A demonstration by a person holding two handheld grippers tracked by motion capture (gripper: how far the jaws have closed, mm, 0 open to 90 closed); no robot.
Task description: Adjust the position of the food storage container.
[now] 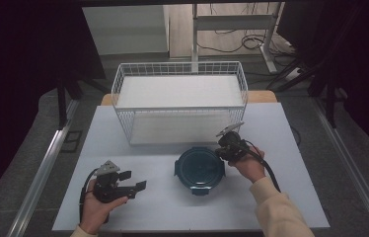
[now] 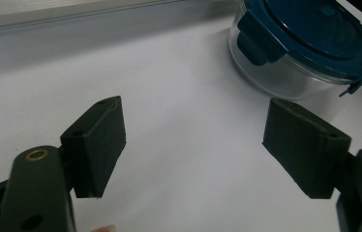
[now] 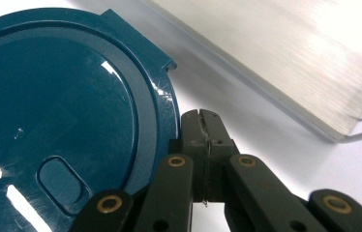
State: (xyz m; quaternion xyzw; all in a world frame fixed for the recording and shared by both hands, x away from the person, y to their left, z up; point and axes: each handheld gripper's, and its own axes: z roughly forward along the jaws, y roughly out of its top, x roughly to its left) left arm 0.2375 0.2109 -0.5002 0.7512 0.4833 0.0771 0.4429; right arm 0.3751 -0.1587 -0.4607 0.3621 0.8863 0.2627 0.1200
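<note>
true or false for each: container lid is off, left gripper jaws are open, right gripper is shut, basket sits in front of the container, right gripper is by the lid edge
1. The container has its lid off. False: the blue lid is on it.
2. The left gripper has open jaws. True.
3. The right gripper is shut. True, nothing between its jaws.
4. The wire basket stands nearer the person than the container. False: it stands behind it.
5. The right gripper is beside the lid's rim. True.

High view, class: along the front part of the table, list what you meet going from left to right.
Left gripper, jaws open → round glass container with a blue lid → right gripper, jaws shut, at the lid's right rim.
</note>
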